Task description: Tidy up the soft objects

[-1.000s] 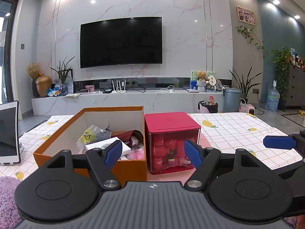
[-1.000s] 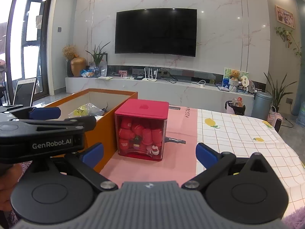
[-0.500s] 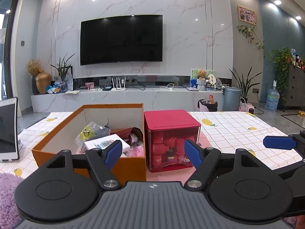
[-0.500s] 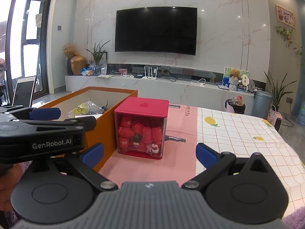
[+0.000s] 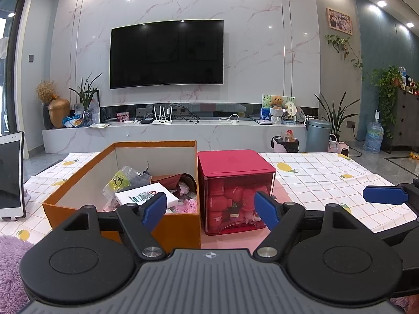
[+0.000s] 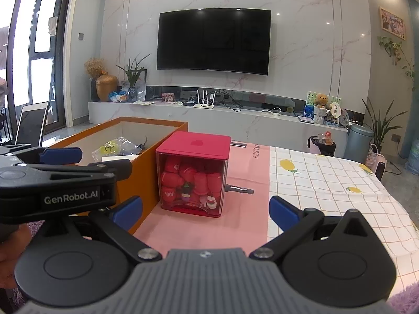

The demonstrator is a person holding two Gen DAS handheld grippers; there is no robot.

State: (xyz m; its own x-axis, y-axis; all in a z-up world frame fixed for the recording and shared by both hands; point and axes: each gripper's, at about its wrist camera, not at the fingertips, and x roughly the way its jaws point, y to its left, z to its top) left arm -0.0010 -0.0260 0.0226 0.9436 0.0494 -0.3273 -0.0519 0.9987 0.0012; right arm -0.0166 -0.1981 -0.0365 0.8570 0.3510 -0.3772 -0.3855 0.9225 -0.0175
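An open orange cardboard box (image 5: pixel 78 175) (image 6: pixel 159 154) stands on the table and holds a crinkled plastic bag (image 5: pixel 123 180), a white packet (image 5: pixel 144 196) and pink soft items (image 5: pixel 187 205). A clear cube with a red lid (image 5: pixel 233 162) (image 6: pixel 195 144), full of red soft pieces, stands right of it. My left gripper (image 5: pixel 210 210) is open and empty, held short of both containers. My right gripper (image 6: pixel 205 213) is open and empty, to the right, facing the cube. A purple fluffy thing (image 5: pixel 10 267) (image 6: pixel 403 298) lies at the near edge.
The table carries a white checked lemon-print cloth (image 5: pixel 327 175) and a pink mat (image 6: pixel 246 183). A tablet (image 5: pixel 10 178) (image 6: pixel 31 125) stands at the left. A TV wall, low cabinet and plants are behind.
Both grippers have risen slightly and stayed open; the boxes sit a little lower in the views. Nothing on the table has moved.
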